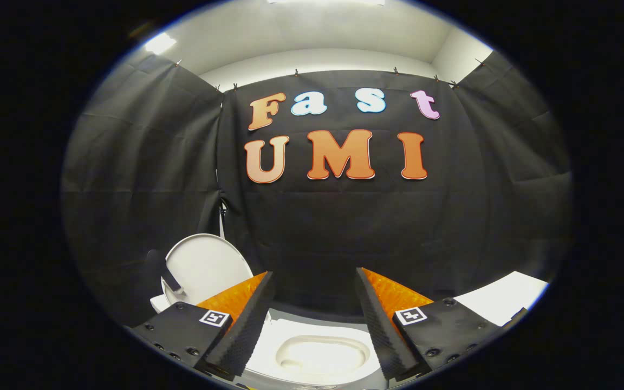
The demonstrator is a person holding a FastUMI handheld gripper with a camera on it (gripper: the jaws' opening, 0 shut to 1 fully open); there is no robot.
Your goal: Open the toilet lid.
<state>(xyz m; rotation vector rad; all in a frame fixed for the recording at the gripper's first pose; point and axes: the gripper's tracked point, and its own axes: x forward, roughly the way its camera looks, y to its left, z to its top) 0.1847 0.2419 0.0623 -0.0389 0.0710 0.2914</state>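
Below the spread, empty fingers of the gripper [314,303], a white toilet bowl [323,355] lies uncovered; its round white lid [209,265] stands raised, just beyond the left finger.

Your gripper [314,314] is hanging above the toilet, its two fingers [241,325] spread wide apart with nothing between them. The toilet bowl [323,355] is lying below, showing in the gap between the fingers. The toilet lid [206,268] is standing raised, up and to the left beyond the left finger, leaning back toward the booth's wall [344,227], which is hanging behind everything.
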